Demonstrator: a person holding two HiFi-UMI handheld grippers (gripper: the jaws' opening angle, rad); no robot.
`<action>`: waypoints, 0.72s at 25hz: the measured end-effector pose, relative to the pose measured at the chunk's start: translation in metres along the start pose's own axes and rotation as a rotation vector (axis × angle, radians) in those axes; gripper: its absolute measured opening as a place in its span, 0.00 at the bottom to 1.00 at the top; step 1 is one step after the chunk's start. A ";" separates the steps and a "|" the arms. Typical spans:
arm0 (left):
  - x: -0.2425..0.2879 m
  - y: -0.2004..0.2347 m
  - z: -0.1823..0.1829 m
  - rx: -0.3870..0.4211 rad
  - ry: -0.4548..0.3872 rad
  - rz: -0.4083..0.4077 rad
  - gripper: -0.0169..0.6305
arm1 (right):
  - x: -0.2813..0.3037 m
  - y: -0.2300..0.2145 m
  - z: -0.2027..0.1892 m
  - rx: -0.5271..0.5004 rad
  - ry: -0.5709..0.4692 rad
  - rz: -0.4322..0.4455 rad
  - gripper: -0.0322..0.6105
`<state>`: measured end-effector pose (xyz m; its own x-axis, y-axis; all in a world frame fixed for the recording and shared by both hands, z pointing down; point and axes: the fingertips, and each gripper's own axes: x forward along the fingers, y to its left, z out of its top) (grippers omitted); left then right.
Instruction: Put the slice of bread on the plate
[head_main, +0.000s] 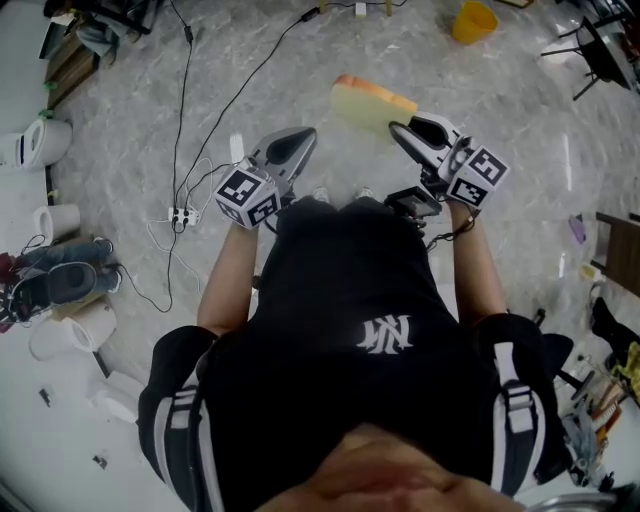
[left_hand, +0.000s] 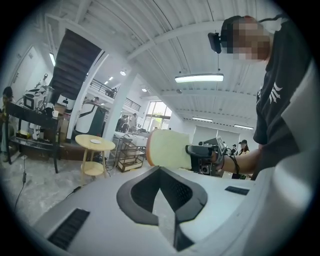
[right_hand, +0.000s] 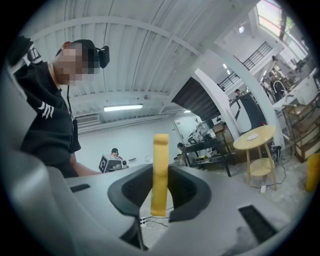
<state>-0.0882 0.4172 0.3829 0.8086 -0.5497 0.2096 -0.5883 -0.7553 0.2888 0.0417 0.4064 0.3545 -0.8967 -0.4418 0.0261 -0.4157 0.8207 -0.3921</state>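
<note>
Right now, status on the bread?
Right gripper shut on slice of bread, held in midair. Left gripper shut, empty. Nothing seen in the way.

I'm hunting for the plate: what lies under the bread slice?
Only grey floor shows around the bread slice in the right gripper; the patch directly beneath is covered.

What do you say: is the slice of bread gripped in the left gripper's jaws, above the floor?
Not quite. The slice of bread is gripped in the right gripper's jaws, above the floor. The right gripper view shows it edge-on between them. The left gripper's jaws hold nothing.
</note>
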 end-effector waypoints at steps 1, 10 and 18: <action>0.000 0.000 0.000 0.000 0.004 0.005 0.05 | 0.000 -0.001 -0.001 0.005 0.001 0.000 0.19; 0.009 -0.010 -0.013 0.028 0.067 0.047 0.05 | -0.009 -0.002 -0.006 0.027 -0.029 0.057 0.19; 0.013 -0.018 -0.018 0.039 0.118 0.039 0.05 | -0.015 -0.006 -0.014 0.089 -0.062 0.061 0.19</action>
<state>-0.0671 0.4296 0.3974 0.7781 -0.5349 0.3293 -0.6171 -0.7488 0.2419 0.0555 0.4136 0.3692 -0.9077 -0.4159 -0.0556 -0.3433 0.8123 -0.4715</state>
